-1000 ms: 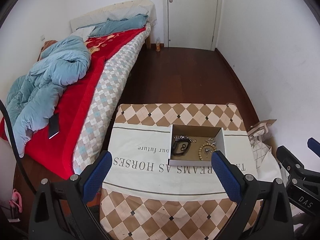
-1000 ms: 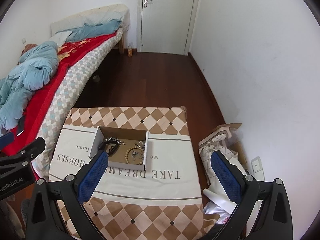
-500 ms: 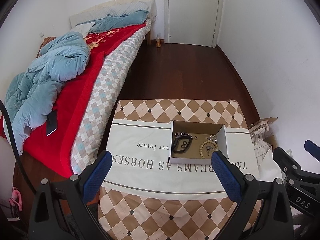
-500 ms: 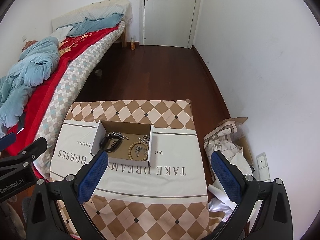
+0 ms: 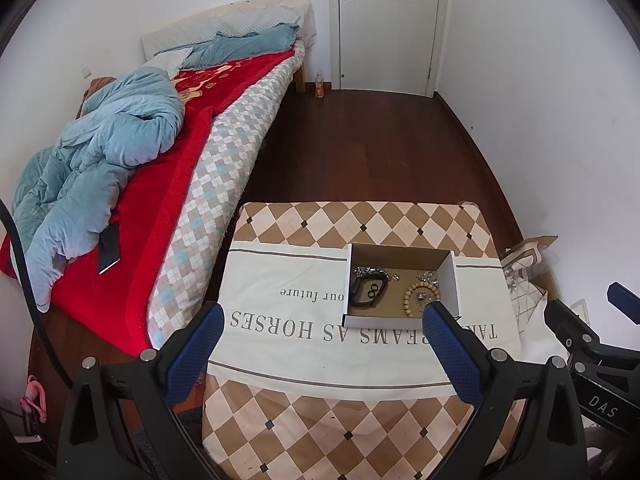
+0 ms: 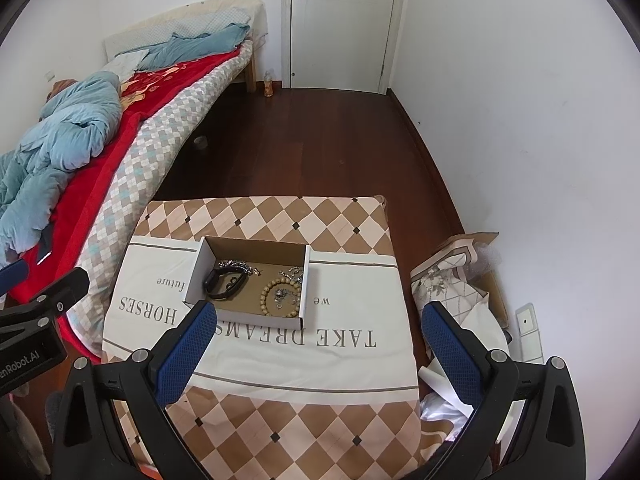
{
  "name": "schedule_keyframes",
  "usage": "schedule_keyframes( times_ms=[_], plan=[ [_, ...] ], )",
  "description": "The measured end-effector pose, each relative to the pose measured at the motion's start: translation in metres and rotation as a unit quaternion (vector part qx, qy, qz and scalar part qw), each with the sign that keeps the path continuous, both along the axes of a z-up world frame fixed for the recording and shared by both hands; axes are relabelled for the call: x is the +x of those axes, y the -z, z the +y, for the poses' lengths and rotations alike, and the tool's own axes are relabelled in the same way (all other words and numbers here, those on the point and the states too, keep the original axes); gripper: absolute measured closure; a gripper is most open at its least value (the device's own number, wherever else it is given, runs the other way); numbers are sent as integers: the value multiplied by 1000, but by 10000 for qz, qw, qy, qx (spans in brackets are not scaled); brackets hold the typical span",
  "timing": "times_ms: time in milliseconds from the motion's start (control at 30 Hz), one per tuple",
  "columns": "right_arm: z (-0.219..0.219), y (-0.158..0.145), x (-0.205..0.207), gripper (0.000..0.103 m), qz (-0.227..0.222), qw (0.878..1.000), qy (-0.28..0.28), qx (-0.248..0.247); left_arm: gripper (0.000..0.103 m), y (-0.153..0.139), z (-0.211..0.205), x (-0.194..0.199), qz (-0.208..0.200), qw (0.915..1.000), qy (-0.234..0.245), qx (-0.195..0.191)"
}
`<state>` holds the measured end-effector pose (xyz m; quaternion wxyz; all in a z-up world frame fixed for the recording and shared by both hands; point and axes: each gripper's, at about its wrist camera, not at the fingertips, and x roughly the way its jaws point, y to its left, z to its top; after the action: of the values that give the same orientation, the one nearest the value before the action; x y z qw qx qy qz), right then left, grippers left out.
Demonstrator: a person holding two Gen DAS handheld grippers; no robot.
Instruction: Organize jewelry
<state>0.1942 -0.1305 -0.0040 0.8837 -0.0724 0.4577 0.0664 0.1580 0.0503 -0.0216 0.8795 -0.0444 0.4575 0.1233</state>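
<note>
An open cardboard box (image 5: 450,280) (image 6: 196,270) sits on a table covered by a checked and white printed cloth (image 5: 304,320) (image 6: 352,344). Inside lie a black wristband (image 5: 368,290) (image 6: 224,285), a wooden bead bracelet (image 5: 414,298) (image 6: 276,294) and silver chain pieces (image 5: 370,270) (image 6: 240,266). My left gripper (image 5: 320,344) is open and empty, high above the table's near side. My right gripper (image 6: 316,340) is open and empty, also well above the table. Each gripper shows at the edge of the other's view.
A bed (image 5: 172,184) with a red blanket and a blue duvet (image 5: 100,160) stands left of the table. A phone (image 5: 109,250) lies on it. Dark wood floor (image 5: 372,148) runs to a white door (image 5: 386,20). Bags and cardboard (image 6: 460,280) lie right of the table.
Both grippers have risen and drawn back a little, so the table and box look smaller and lower in view. Both stay open. Nothing in the box has moved.
</note>
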Motion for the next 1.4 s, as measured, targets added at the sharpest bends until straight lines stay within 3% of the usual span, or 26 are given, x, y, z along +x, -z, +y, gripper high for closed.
schedule_keyframes(
  times_ms=[1400],
  plan=[
    [-9, -4, -4, 0, 43, 10000, -15, 79, 2, -5, -5, -8, -34, 9999, 130, 55]
  ],
)
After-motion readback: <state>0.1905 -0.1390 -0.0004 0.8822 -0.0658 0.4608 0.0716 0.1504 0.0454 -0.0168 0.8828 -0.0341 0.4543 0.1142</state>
